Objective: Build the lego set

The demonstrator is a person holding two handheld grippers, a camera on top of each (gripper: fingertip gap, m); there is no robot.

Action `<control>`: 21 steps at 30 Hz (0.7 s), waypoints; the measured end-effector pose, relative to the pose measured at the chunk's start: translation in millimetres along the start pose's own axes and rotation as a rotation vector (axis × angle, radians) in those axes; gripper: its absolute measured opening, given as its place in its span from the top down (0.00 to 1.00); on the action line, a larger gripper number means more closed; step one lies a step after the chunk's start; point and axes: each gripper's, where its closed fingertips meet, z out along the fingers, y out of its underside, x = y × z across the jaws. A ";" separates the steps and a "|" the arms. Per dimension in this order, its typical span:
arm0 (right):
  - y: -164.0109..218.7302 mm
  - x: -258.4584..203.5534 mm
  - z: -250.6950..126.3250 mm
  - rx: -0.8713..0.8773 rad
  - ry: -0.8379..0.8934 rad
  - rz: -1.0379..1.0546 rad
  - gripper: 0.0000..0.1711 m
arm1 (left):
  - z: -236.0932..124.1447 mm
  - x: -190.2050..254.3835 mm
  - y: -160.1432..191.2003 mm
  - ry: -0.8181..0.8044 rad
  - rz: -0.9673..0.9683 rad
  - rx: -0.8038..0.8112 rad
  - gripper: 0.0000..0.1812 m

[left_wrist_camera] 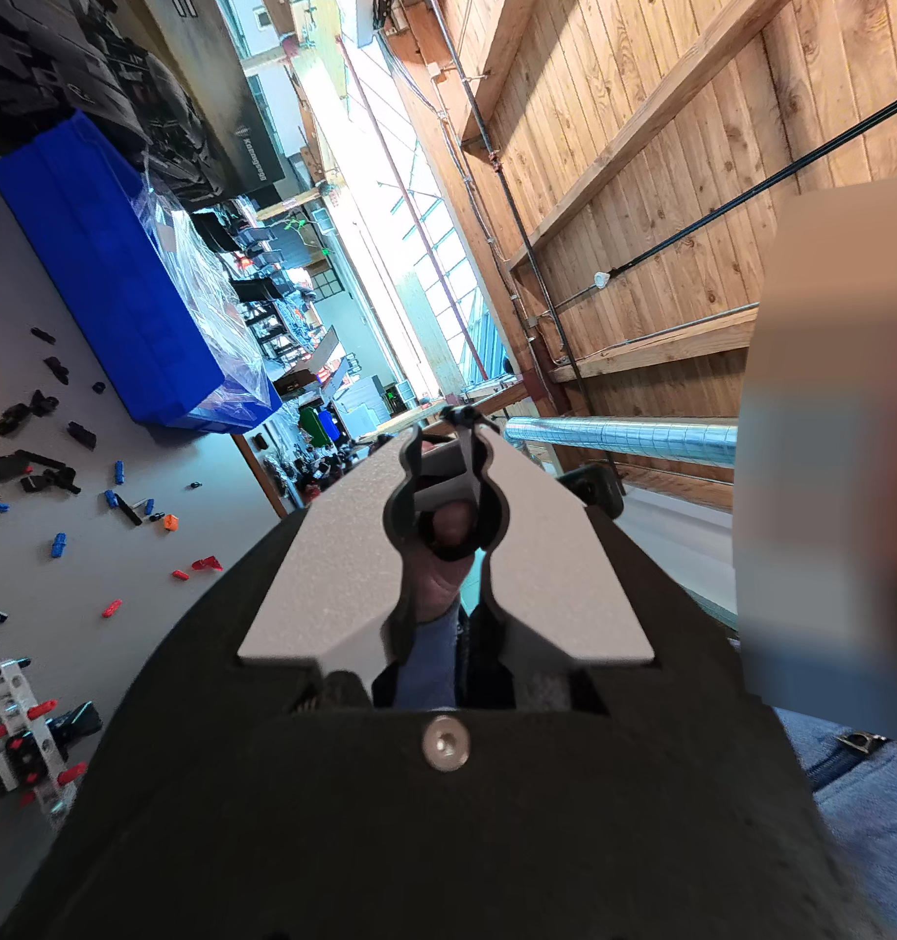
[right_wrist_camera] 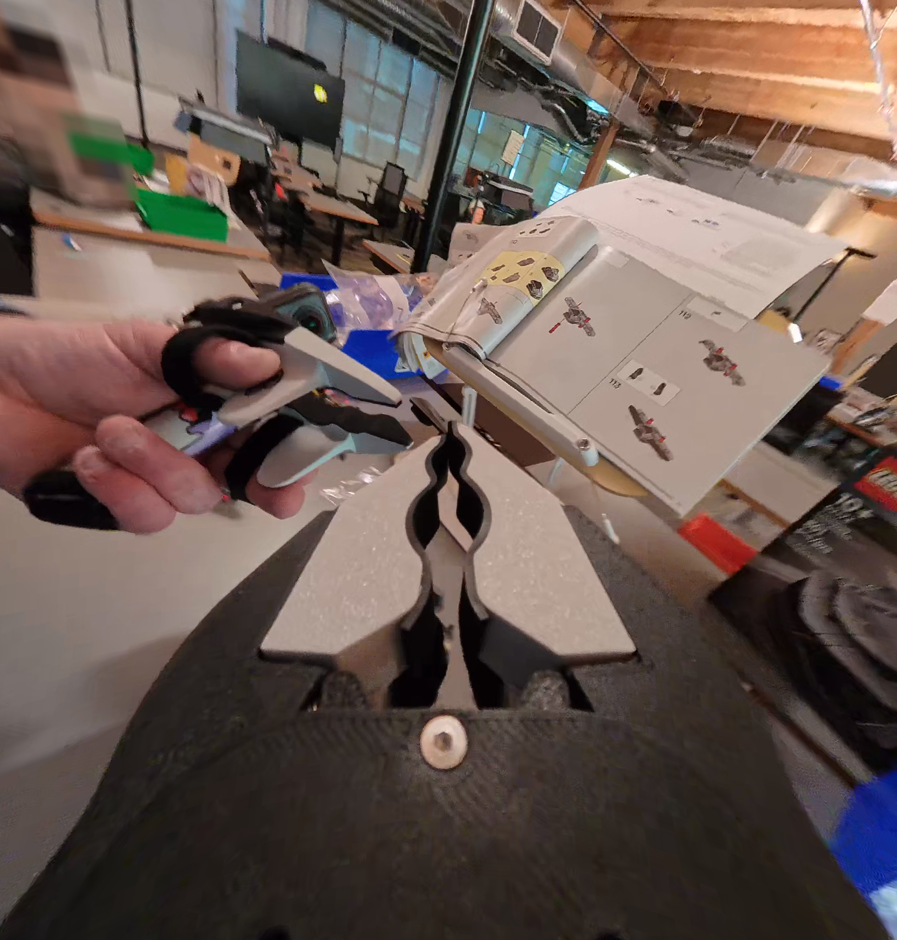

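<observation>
My right gripper (right_wrist_camera: pixel 451 432) has its jaws together in front of its camera, and a small black Lego piece (right_wrist_camera: pixel 428 409) sits right at its tips. In the left wrist view the same black piece (left_wrist_camera: pixel 460 414) shows at the end of the right gripper's grey fingers (left_wrist_camera: pixel 464 458). My left gripper (left_wrist_camera: pixel 447 431) is held sideways above the table, and its tips stand a little apart around the right gripper's nose. A hand holds the left gripper (right_wrist_camera: pixel 405 419) at the left of the right wrist view. A part-built white beam with red pins (left_wrist_camera: pixel 24 732) lies on the grey table.
Loose black, blue and red Lego pieces (left_wrist_camera: pixel 55 458) are scattered on the table (left_wrist_camera: pixel 131 585). A blue bin with plastic bags (left_wrist_camera: pixel 105 264) stands behind them. An open instruction booklet on a stand (right_wrist_camera: pixel 640 356) and the dark Lego box (right_wrist_camera: pixel 843 585) are to the right.
</observation>
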 end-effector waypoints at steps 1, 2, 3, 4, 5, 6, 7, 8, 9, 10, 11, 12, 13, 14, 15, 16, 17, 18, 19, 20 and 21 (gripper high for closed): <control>-0.8 2.9 -1.5 0.019 -0.017 0.073 1.00 | -0.4 -0.6 0.0 -0.004 0.002 0.002 0.90; -2.0 6.3 -3.4 0.046 -0.039 0.165 1.00 | -0.5 -1.6 0.7 -0.011 0.011 0.000 0.90; -3.4 9.9 -5.8 0.078 -0.070 0.263 1.00 | -0.4 -3.2 2.2 -0.025 0.030 -0.007 0.90; -4.6 14.4 -8.8 0.113 -0.098 0.365 1.00 | -0.7 -4.8 4.1 -0.041 0.057 -0.017 0.89; -6.0 20.2 -12.6 0.155 -0.120 0.463 1.00 | -1.2 -6.6 6.1 -0.060 0.086 -0.028 0.89; -4.0 24.7 -15.1 0.174 -0.146 0.555 1.00 | -1.6 -9.0 8.8 -0.088 0.127 -0.046 0.88; -0.8 29.5 -17.4 0.189 -0.156 0.629 1.00 | -1.9 -11.3 12.4 -0.118 0.180 -0.072 0.88; 0.4 34.6 -21.1 0.221 -0.154 0.680 1.00 | -2.7 -15.1 16.2 -0.156 0.238 -0.102 0.87; 1.0 36.0 -24.1 0.242 -0.171 0.723 1.00 | -4.0 -19.8 20.5 -0.197 0.298 -0.137 0.86; 3.2 36.5 -25.8 0.245 -0.180 0.758 1.00 | -5.5 -25.0 26.3 -0.236 0.364 -0.183 0.85; 4.7 36.7 -27.4 0.249 -0.183 0.781 1.00 | -7.6 -31.2 33.3 -0.279 0.428 -0.236 0.83; 5.1 35.8 -29.0 0.255 -0.194 0.796 1.00 | -9.8 -36.9 40.1 -0.317 0.493 -0.282 0.82; 5.5 35.2 -30.6 0.260 -0.201 0.811 1.00 | -12.5 -43.1 47.4 -0.353 0.555 -0.326 0.81; 6.0 34.7 -32.1 0.264 -0.207 0.825 1.00 | -15.3 -49.7 54.9 -0.387 0.606 -0.367 0.81; 6.5 34.2 -33.6 0.266 -0.213 0.833 1.00 | -17.9 -55.9 62.9 -0.413 0.645 -0.408 0.80; 7.2 33.9 -35.1 0.266 -0.216 0.833 1.00 | -20.5 -62.5 71.2 -0.440 0.675 -0.447 0.79; 8.2 33.7 -36.7 0.264 -0.216 0.834 1.00 | -22.9 -68.8 79.1 -0.462 0.703 -0.484 0.79; 8.8 33.2 -38.4 0.265 -0.219 0.834 1.00 | -25.1 -75.4 87.1 -0.483 0.725 -0.522 0.78; 9.6 32.7 -40.2 0.265 -0.222 0.836 1.00 | -27.7 -82.6 93.7 -0.510 0.749 -0.557 0.77; 11.3 32.3 -41.8 0.260 -0.221 0.837 1.00 | -30.0 -89.5 98.8 -0.535 0.778 -0.584 0.76; 13.4 32.0 -43.3 0.255 -0.219 0.836 1.00 | -32.4 -96.6 104.2 -0.561 0.804 -0.616 0.75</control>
